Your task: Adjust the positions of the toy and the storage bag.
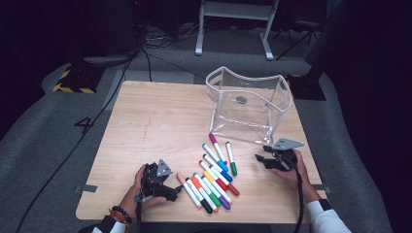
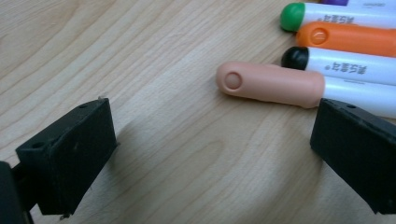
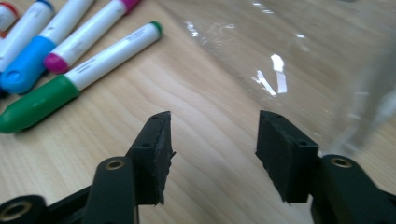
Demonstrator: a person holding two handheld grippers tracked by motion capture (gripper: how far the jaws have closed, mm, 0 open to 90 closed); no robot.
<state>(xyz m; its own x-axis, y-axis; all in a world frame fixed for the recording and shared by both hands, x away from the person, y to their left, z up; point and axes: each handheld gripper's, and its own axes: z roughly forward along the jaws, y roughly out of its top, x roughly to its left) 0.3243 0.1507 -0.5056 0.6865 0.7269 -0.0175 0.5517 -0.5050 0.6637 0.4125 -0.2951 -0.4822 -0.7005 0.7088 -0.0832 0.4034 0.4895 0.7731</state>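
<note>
Left gripper (image 2: 212, 149), jaws spread, frames peach-capped marker (image 2: 271, 84); right gripper (image 3: 212, 154), released, faces clear plastic pouch (image 3: 299, 56).

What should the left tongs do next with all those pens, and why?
Probably slide the left tongs a little forward to straddle the peach-capped marker. The jaws stand wide open over bare wood with nothing between them, and that marker is the nearest one in the row, just ahead. The clear pouch stands open behind the markers, so it may be where they go.
</note>
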